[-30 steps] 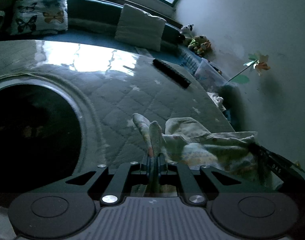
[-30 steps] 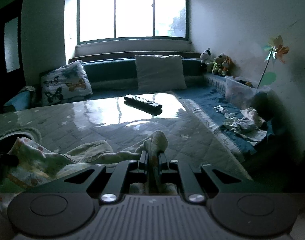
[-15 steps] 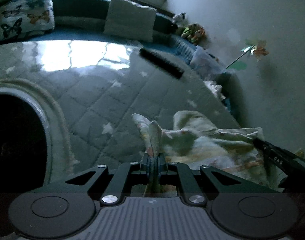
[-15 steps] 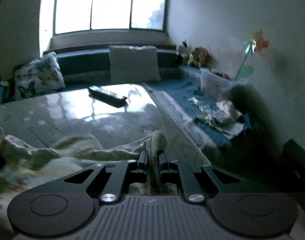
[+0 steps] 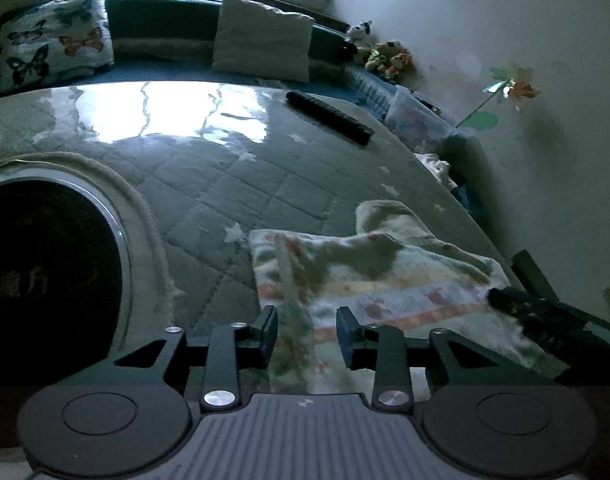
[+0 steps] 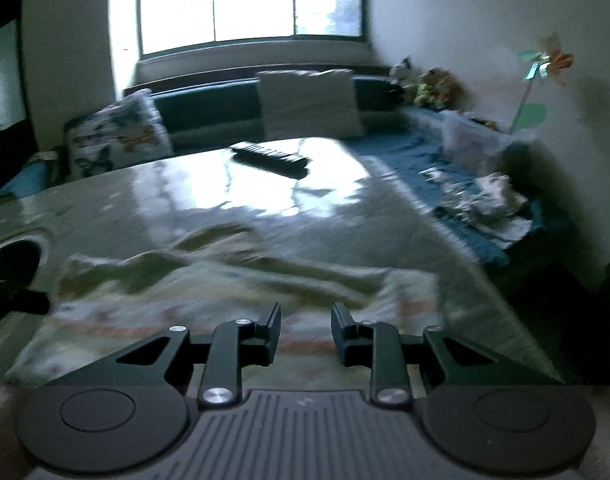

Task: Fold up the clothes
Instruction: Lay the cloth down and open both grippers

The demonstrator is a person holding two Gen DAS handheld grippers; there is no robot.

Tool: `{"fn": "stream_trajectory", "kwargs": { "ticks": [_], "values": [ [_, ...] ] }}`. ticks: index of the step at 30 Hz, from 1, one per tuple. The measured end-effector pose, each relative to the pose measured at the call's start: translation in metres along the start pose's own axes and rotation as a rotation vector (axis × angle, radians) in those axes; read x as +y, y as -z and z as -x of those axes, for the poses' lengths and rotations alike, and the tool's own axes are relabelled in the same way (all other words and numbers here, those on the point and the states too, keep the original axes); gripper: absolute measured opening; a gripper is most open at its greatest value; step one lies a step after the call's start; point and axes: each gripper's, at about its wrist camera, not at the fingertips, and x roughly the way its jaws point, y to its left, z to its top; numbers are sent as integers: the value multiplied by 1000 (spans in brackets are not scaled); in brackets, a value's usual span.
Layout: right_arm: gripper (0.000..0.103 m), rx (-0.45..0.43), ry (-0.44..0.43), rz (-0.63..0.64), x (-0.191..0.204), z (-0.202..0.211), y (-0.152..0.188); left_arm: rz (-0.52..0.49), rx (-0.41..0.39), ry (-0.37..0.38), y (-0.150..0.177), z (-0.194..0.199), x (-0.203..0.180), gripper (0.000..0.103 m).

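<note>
On the quilted grey table [image 5: 233, 184], patterned garment [image 5: 385, 280] lies flat; remote [image 5: 329, 118] beyond. Left gripper [image 5: 307, 334] and right gripper [image 6: 305, 334] both spread, empty.

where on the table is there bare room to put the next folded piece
Bare quilted cover between the round hole, the remote and the garment. The near right edge is crowded: garment under both open tongs.

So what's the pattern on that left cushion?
Butterflies, dark and orange, on a white cushion. The left wrist view shows it best.
</note>
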Motion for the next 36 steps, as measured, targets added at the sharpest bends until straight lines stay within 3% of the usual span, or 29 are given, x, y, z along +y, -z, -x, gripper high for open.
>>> {"fn": "stream_trajectory", "kwargs": {
  "ticks": [4,12,31,36],
  "values": [
    [36,7,-54,27,20,7,9,-22,12,2,8,3,-5,37],
    [41,14,-96,71,39,19,24,-64,32,-4,26,6,-13,43],
    [59,8,-87,123,49,33,44,-99,35,-21,40,11,-17,52],
    [71,4,-89,117,50,35,46,-95,27,-24,44,18,-14,55]
  ]
}}
